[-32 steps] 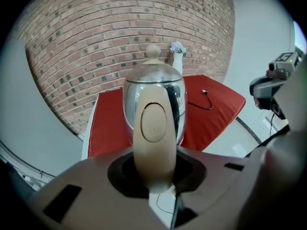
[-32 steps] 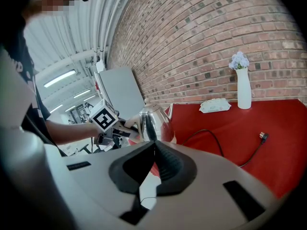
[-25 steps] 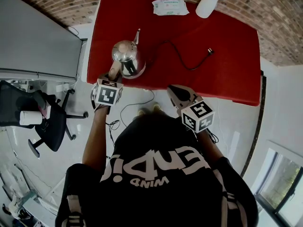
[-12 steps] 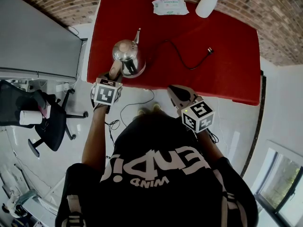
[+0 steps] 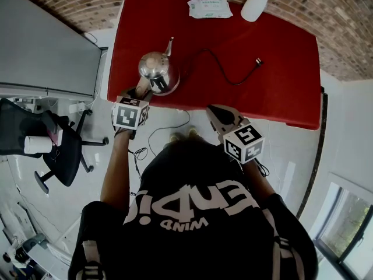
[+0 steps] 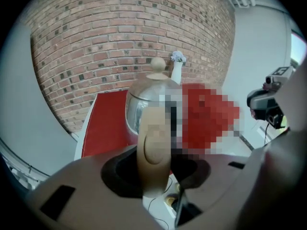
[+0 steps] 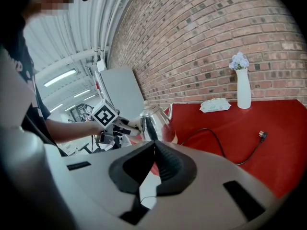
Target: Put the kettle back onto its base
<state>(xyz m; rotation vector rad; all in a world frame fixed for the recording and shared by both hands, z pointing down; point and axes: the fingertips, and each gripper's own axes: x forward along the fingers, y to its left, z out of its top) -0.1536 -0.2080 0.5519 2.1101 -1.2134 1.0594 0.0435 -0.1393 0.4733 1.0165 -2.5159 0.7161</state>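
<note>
A shiny steel kettle [image 5: 158,72] with a thin spout stands on the red table [image 5: 280,86] near its front left edge. A black cord [image 5: 221,69] runs out from under it, and the kettle hides its base. My left gripper [image 5: 141,92] reaches around the kettle's pale wooden handle [image 6: 153,152]. Its jaws have just been opening. The handle is still between them, with a dark gap on each side. My right gripper [image 5: 214,112] hangs shut and empty just off the table's front edge, right of the kettle [image 7: 152,123].
The cord ends in a loose plug [image 5: 257,62] mid-table. A pack of wipes [image 5: 209,8] and a white vase [image 5: 254,4] stand at the far edge by the brick wall. An office chair [image 5: 58,150] is on the floor to the left.
The left gripper's jaws have spread off the kettle's handle and its cube has eased back slightly. The kettle stays on the table. The right gripper has not moved.
</note>
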